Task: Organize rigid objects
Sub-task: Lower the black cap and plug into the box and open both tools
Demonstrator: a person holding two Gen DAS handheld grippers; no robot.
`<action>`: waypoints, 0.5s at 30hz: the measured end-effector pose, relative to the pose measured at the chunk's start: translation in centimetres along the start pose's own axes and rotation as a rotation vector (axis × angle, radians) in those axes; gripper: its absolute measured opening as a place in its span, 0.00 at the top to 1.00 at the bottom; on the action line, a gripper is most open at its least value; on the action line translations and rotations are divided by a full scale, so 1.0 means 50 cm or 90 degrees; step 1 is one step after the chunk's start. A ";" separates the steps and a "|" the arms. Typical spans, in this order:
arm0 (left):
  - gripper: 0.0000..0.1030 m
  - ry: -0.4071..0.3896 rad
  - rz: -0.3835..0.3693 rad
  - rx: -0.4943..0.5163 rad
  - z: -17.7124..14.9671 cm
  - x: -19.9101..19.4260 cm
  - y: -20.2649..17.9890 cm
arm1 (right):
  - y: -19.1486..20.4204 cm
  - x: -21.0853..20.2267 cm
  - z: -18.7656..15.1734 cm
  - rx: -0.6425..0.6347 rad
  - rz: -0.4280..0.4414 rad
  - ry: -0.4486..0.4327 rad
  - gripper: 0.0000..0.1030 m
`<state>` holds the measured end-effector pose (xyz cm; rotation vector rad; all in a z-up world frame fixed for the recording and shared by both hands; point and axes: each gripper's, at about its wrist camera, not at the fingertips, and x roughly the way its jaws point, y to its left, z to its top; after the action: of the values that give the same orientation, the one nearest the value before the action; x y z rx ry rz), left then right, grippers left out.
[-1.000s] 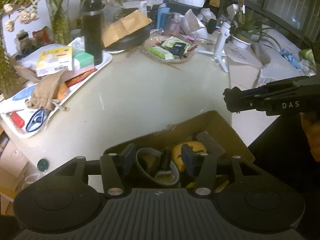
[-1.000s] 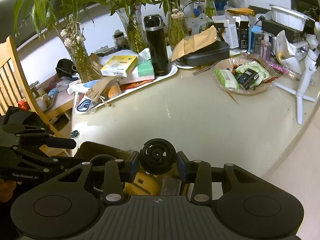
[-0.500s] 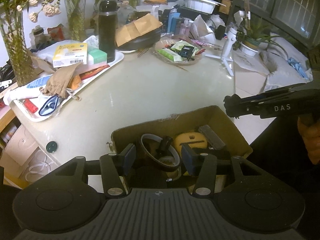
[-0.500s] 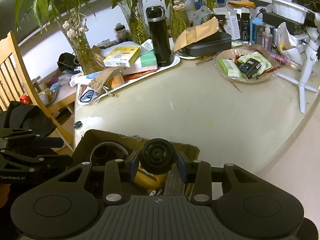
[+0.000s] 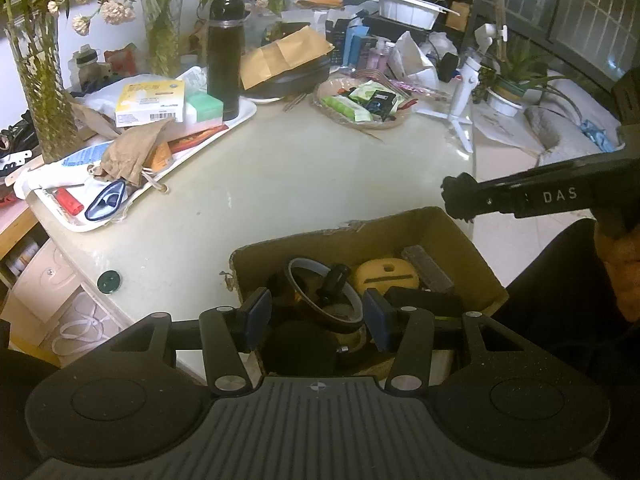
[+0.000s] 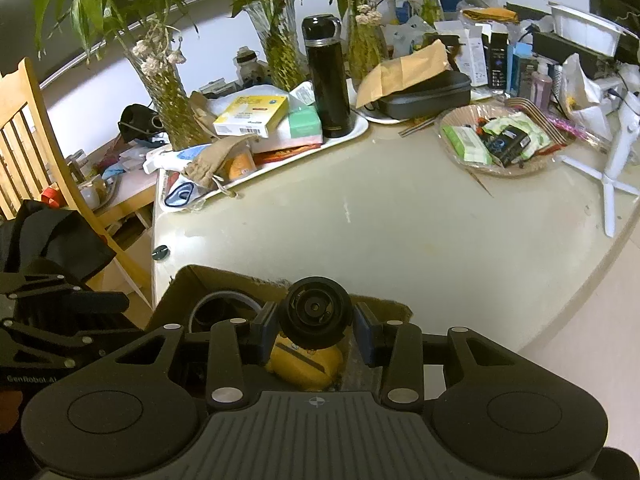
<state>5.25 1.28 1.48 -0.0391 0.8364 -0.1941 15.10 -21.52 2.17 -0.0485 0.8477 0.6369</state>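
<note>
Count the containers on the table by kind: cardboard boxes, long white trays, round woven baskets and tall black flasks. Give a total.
cardboard box: 1
long white tray: 1
round woven basket: 1
tall black flask: 1
Total: 4
</note>
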 end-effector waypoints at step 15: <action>0.37 -0.002 0.014 -0.008 -0.001 -0.001 0.011 | -0.001 0.035 -0.006 0.007 -0.042 0.022 0.00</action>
<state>5.24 1.82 1.44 -0.0422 0.8349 -0.1675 15.80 -20.76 0.69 -0.0768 0.8799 0.5711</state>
